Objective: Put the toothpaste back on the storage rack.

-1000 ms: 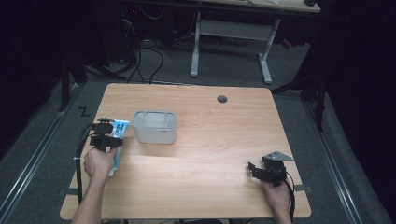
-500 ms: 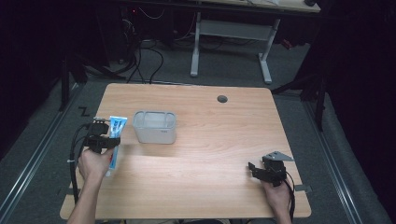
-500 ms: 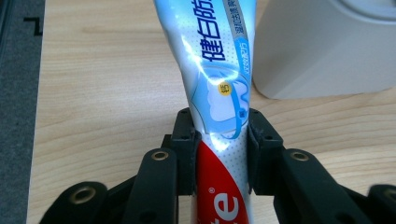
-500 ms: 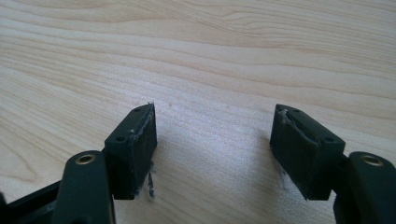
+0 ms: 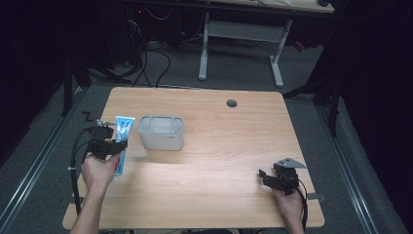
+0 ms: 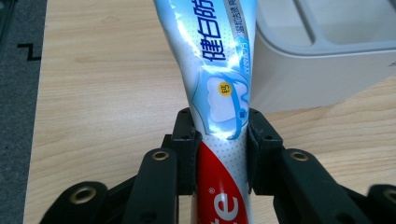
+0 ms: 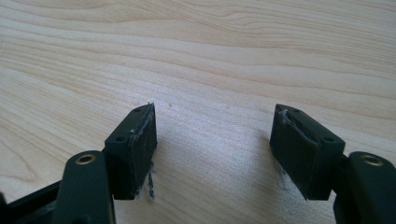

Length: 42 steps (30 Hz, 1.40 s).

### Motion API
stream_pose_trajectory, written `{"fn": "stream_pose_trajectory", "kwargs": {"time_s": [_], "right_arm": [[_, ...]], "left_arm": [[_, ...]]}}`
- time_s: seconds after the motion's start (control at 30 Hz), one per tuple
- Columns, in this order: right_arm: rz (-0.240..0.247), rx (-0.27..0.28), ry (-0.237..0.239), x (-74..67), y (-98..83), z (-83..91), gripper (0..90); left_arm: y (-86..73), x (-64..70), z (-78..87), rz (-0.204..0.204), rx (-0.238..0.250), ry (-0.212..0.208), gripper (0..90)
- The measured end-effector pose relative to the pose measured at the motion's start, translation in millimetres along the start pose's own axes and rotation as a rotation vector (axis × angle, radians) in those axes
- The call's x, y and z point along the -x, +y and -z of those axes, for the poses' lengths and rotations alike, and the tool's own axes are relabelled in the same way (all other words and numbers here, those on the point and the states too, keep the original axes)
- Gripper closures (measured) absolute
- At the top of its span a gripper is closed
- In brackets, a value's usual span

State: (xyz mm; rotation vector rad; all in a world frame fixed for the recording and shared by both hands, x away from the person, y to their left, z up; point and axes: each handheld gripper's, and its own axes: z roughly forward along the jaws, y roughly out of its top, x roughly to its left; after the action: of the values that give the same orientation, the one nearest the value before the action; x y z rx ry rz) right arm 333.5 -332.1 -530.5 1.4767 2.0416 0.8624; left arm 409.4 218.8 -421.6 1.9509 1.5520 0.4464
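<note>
Clamping its matte black pads on a glossy blue, white and red toothpaste tube [image 6: 219, 88], the left claw [image 5: 108, 146] held it just left of the translucent grey rounded plastic bin [image 5: 161, 132]. The tube's lower end was cut off behind the hand. Compared with a second earlier, the tube sat higher over the pale wood-grain worktop [image 5: 224, 146]. The right claw [image 7: 212, 149] stood apart, frayed pads empty.

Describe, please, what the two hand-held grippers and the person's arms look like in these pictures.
Both grippers are black. The left gripper has angular linkage arms with brass-coloured rivets and flat rectangular pads; a black cable loops from it. The right gripper has the same build, its pads frayed at the edges, and carries a grey three-cornered plate on top. The forearms are bare, with no sleeves.
</note>
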Motion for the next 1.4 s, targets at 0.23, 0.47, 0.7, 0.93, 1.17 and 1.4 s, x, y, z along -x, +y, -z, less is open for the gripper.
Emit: {"fn": "stream_pose_trajectory", "kwargs": {"time_s": [0.23,0.47,0.7,0.93,1.17,1.4], "right_arm": [[0.0,0.0,0.0,0.0,0.0,0.0,31.9],[0.0,0.0,0.0,0.0,0.0,0.0,32.0],[-0.002,0.0,0.0,0.0,0.0,0.0,32.1],[-0.002,0.0,0.001,0.1,0.0,0.0,32.0],[-0.002,-0.001,0.001,0.0,0.0,0.0,32.0],[-0.003,0.0,0.0,0.0,0.0,0.0,32.0]], "left_arm": [[4.4,3.7,9.1,-0.01,0.028,-0.014,69.4],[8.4,10.5,16.0,-0.022,0.071,-0.041,69.6],[14.2,15.8,18.3,-0.026,0.09,-0.074,70.1],[20.9,22.4,21.3,-0.034,0.109,-0.11,70.6],[31.8,31.2,24.1,-0.052,0.145,-0.146,70.8],[45.8,38.2,23.9,-0.055,0.184,-0.175,71.0]]}}
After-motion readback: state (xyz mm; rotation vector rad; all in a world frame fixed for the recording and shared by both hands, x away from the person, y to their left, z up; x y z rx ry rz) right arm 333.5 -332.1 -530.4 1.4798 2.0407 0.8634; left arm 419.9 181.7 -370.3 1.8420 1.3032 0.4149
